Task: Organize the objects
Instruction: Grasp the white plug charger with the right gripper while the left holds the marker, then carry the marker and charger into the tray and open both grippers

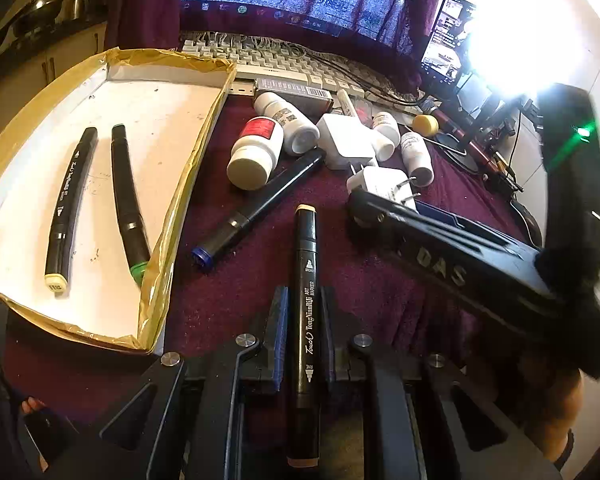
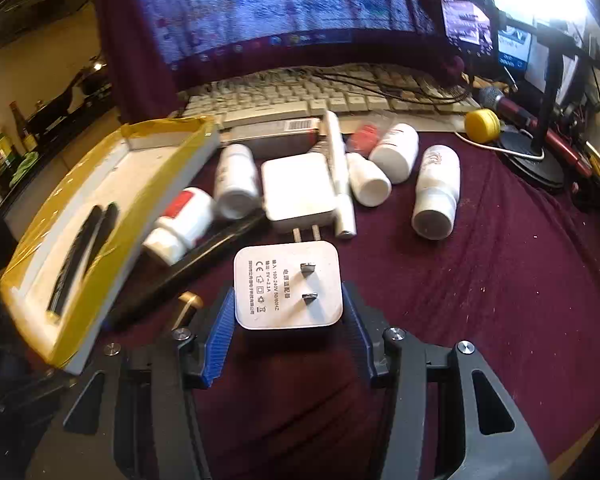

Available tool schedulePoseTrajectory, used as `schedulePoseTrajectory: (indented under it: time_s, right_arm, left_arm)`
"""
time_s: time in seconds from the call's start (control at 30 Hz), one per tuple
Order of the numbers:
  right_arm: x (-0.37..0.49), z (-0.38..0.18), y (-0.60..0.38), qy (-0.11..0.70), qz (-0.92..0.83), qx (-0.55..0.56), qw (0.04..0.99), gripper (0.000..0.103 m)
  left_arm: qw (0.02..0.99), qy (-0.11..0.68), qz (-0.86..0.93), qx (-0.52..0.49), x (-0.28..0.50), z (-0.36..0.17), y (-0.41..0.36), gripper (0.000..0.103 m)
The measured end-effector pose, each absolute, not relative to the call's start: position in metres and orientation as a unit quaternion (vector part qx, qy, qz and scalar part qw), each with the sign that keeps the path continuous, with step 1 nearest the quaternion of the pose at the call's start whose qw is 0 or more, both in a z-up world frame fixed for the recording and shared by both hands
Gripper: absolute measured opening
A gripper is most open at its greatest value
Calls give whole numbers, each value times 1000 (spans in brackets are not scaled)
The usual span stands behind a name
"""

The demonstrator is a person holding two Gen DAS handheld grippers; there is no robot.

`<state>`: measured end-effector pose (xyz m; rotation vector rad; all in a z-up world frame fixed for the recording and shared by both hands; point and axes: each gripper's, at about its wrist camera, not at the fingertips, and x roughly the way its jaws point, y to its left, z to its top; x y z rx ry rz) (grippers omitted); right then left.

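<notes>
The left gripper [image 1: 305,334] is clenched on a black art marker with a beige cap [image 1: 306,300], which runs lengthwise between its blue-padded fingers [image 1: 281,320] above the maroon cloth-covered worktop [image 1: 380,280]. To its left lies a shallow white cardboard tray edged with yellow tape [image 1: 204,128], holding two black markers side by side: one with a cream end [image 1: 70,204], one with a green end [image 1: 128,204]. A black marker with a blue cap [image 1: 260,208] lies on the cloth just beside the tray.

The right gripper [image 2: 288,316] grasps a white square plug adapter with two metal prongs [image 2: 288,284], its ribbed blue pads [image 2: 220,328] against both sides. Beyond it lie a second white charger [image 2: 298,188] and several white plastic bottles [image 2: 436,192], near a beige keyboard [image 2: 300,98].
</notes>
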<state>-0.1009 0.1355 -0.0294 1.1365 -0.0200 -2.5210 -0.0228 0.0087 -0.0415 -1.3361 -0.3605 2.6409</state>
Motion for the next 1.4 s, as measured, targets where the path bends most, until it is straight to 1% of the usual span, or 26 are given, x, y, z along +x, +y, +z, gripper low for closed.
schedulePoseTrajectory:
  time_s: [0.13,0.3,0.43,0.63,0.83,1.03,1.17,1.33,1.4]
  right_arm:
    - [-88,-19,133,-1,-903,387,189,50]
    - [-83,-14,136,-25,-901,383,202,50]
    - [-77,-7,134,-58,-890,382,241,50]
    - [-67,2,106,-65,-871,386,297,50]
    - [-69,4,60,-43,-854,390,341,50]
    - [-81,4,13,-14,-839,397,372,50]
    - [-93,0,-10,10,-848,400,348,50]
    - [-120,-8,-28,24,-845,420,330,50]
    - [-122,-10,-33,40,-848,418,323,50]
  left_arm:
    - [78,-132,884,-442,-20,-40,5,13]
    - [84,-144,888,-430,-10,-30,-2,13]
    - [80,-165,892,-414,-5,-14,-20,13]
    - [62,-195,895,-396,-4,9,-63,13]
    - [23,-191,901,-388,-15,19,-108,13]
    - [-11,-209,893,-399,-46,7,-157,13]
    - [-29,-212,881,-423,-69,-7,-175,13]
    - [-51,-183,877,-441,-82,-14,-173,13]
    - [-54,-184,875,-445,-84,-17,-173,13]
